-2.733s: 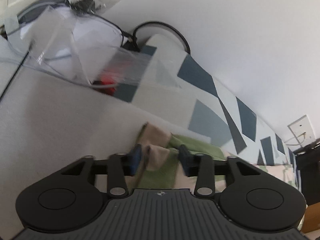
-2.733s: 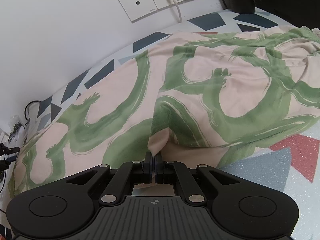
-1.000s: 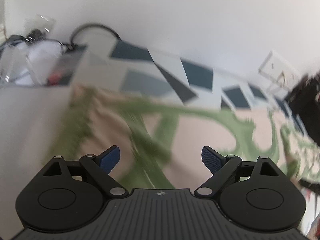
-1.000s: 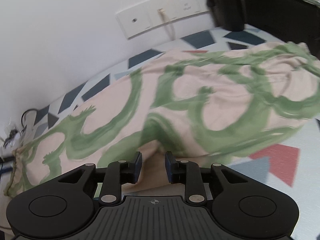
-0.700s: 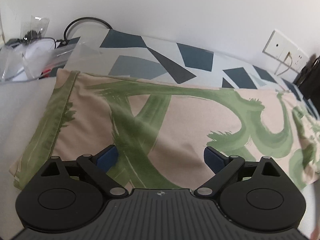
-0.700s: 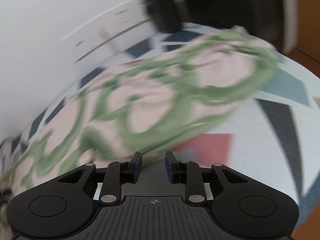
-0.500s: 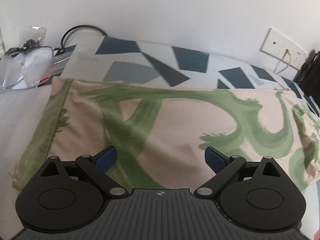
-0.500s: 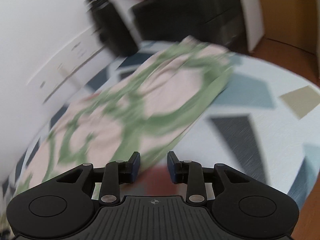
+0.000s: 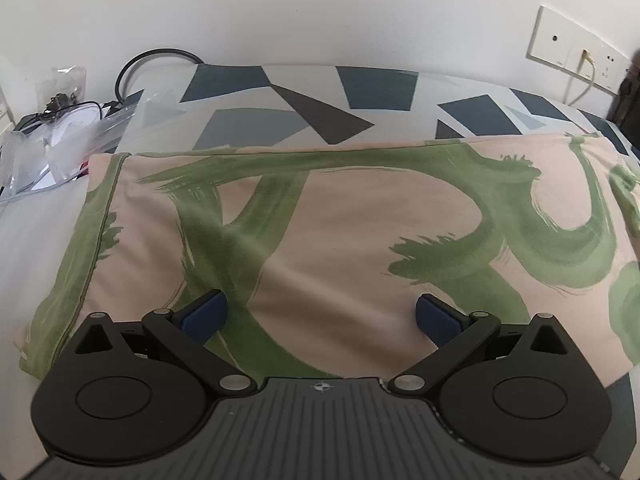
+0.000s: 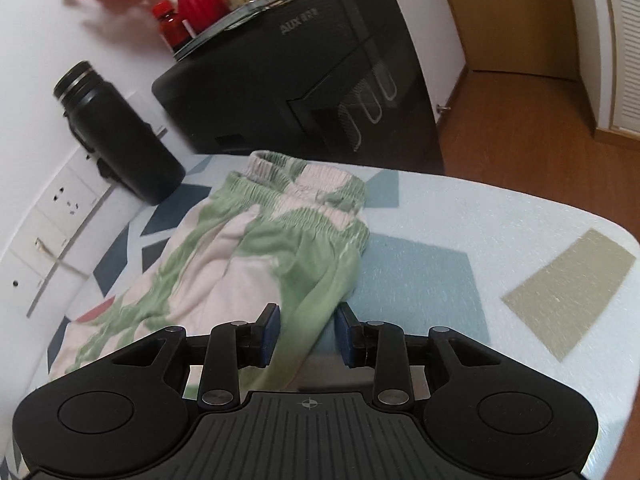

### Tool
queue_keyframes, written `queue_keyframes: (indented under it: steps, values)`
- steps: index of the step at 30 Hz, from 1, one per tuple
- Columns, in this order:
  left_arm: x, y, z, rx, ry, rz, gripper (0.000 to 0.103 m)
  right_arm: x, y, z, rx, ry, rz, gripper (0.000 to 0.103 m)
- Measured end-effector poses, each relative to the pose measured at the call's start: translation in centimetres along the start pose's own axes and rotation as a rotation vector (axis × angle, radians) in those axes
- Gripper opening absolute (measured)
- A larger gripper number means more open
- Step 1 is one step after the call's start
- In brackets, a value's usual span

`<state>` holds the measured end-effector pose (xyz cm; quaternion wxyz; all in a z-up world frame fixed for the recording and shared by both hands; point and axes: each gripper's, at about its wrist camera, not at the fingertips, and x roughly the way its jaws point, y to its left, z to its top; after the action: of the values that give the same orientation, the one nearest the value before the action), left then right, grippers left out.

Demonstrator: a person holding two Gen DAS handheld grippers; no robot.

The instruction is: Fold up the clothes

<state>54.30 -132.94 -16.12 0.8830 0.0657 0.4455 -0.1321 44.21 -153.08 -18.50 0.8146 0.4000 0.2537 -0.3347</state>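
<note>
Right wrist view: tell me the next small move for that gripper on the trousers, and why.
Probably close the right gripper on the trousers. A green fold of cloth near the waistband end already lies between its fingers, which are apart and not pressing. The left gripper is opening, nothing between its fingers.

Beige trousers [image 9: 340,240] with green brush strokes, white tablecloth [image 9: 304,96] with navy and grey shapes, black flask [image 10: 116,136]

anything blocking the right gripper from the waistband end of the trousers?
Nothing visible. The right gripper sits at the near edge of the green-and-pink trousers, a fold of cloth between its jaws but not pinched. The elastic waistband lies uncovered ahead; the black flask stands off to the side.
</note>
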Motion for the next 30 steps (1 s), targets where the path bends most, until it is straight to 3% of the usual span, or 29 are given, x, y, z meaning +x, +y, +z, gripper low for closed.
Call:
queue_keyframes:
  steps: [2, 3, 5, 9, 11, 15, 22, 24, 28, 30]
  values:
    - [0.0, -0.1, 0.0, -0.009, -0.001, 0.009, 0.103, 0.4, 0.1, 0.5, 0.001, 0.006, 0.005, 0.018]
    - [0.0, -0.1, 0.0, -0.011, -0.002, 0.011, 0.103, 0.4, 0.2, 0.8, -0.003, 0.006, -0.006, 0.005]
    - [0.1, -0.2, 0.0, -0.016, -0.004, 0.015, 0.103, -0.5, 0.6, 1.1, -0.014, -0.033, -0.021, 0.004]
    - [0.1, -0.3, 0.0, -0.025, -0.006, 0.023, 0.103, -2.0, 1.7, 1.8, -0.073, -0.119, 0.029, 0.003]
    - [0.2, -0.3, 0.0, -0.03, -0.008, 0.029, 0.103, -1.5, 1.7, 2.2, -0.063, -0.105, 0.043, 0.003]
    - [0.2, -0.4, 0.0, -0.037, -0.011, 0.036, 0.103, 0.3, 0.4, 2.2, 0.017, -0.049, 0.052, 0.02]
    - [0.1, -0.4, -0.2, -0.026, -0.02, 0.029, 0.103, 1.9, -1.5, 2.1, 0.122, -0.031, 0.071, 0.021]
    - [0.1, -0.4, -0.3, -0.024, -0.029, 0.029, 0.103, 2.3, -1.9, 2.1, 0.148, -0.025, 0.083, 0.02]
    - [0.0, -0.3, -0.3, -0.021, -0.029, 0.027, 0.103, 1.3, -1.4, 2.8, 0.127, -0.057, 0.071, 0.005]
    - [0.0, -0.3, -0.2, -0.018, -0.023, 0.025, 0.103, 0.0, -0.5, 3.8, 0.06, -0.137, 0.089, 0.004]
